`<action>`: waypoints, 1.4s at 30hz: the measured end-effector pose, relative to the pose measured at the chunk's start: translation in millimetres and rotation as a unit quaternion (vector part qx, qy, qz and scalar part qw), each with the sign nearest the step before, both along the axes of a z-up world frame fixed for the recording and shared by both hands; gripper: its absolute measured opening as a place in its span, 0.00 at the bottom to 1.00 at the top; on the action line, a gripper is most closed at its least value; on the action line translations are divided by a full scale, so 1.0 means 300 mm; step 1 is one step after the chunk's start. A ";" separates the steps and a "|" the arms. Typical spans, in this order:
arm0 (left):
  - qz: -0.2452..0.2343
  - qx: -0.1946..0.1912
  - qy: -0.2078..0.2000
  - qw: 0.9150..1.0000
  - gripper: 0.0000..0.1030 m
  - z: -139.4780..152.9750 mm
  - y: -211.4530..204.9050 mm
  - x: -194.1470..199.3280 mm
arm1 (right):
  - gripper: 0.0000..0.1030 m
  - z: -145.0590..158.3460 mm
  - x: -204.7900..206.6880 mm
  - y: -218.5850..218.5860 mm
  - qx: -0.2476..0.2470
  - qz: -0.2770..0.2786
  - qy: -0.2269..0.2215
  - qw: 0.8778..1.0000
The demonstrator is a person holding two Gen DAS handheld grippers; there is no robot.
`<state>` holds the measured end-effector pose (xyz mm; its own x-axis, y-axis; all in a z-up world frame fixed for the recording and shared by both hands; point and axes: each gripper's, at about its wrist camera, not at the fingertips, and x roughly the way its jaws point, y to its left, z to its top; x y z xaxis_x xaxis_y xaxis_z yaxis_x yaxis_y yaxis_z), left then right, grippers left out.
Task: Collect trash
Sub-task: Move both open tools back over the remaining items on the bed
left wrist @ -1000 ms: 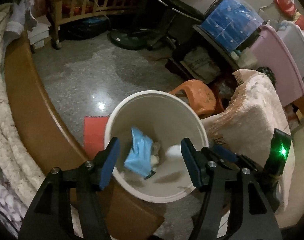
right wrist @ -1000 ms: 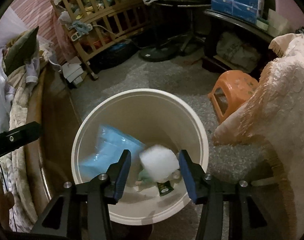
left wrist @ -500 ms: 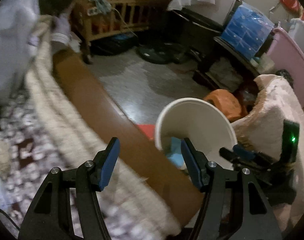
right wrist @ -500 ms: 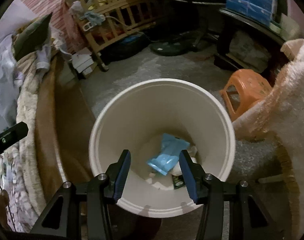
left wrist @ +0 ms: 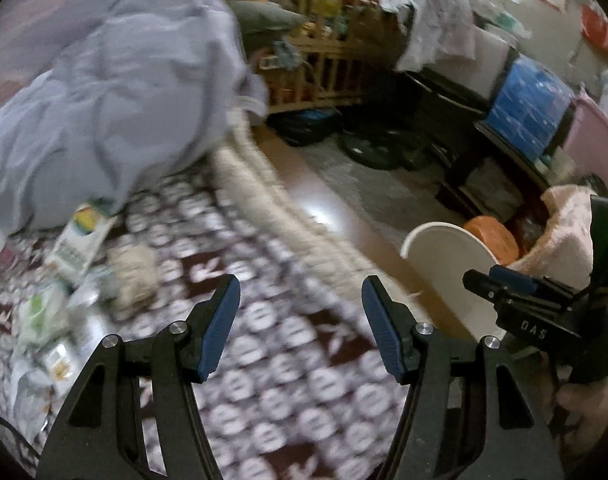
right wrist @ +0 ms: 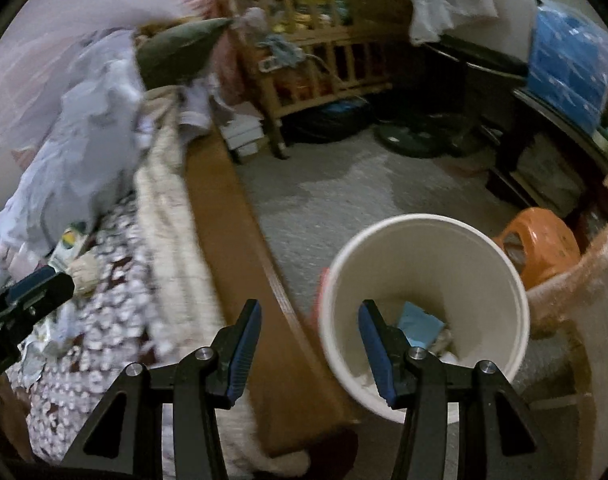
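Observation:
A white bucket (right wrist: 480,256) stands on the floor beside the bed, with a blue wrapper (right wrist: 420,322) and other scraps inside; its rim also shows in the left wrist view (left wrist: 444,236). My left gripper (left wrist: 297,320) is open and empty over the patterned bedspread (left wrist: 263,360). Loose wrappers (left wrist: 79,240) and a crumpled tissue (left wrist: 133,276) lie on the bed to its left. My right gripper (right wrist: 308,338) is open and empty, above the bed's wooden edge (right wrist: 231,240), left of the bucket. It also shows in the left wrist view (left wrist: 504,284).
A grey-blue quilt (left wrist: 115,92) is heaped at the head of the bed. An orange stool (right wrist: 540,240) and a pink-covered seat (right wrist: 584,280) stand right of the bucket. A wooden crib (right wrist: 324,60), a fan base (right wrist: 416,136) and dark shelves (right wrist: 544,152) line the far side.
Both grippers have swung left, away from the bucket toward the bed. The white wad that was between the right gripper's fingers a second ago is no longer there. Both stay open.

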<state>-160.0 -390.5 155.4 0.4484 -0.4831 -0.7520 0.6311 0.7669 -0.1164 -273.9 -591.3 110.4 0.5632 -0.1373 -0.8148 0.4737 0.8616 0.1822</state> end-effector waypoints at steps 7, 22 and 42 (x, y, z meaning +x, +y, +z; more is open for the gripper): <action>0.065 0.001 -0.018 0.998 0.60 0.023 0.251 0.020 | 0.47 0.044 0.092 0.197 -0.008 0.055 -0.007 0.998; 0.194 0.010 -0.047 0.980 0.60 0.019 0.733 0.023 | 0.47 0.060 0.233 0.599 -0.015 0.161 -0.005 0.987; 0.294 0.042 -0.051 0.953 0.60 -0.035 1.089 0.033 | 0.47 0.038 0.292 0.896 -0.010 0.247 -0.001 0.969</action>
<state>-150.0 -63.7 144.8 0.6963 -0.0643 -0.7149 0.0929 0.9957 0.0010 -186.3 -322.5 121.7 0.5653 0.1345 -0.8139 0.0016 0.9864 0.1641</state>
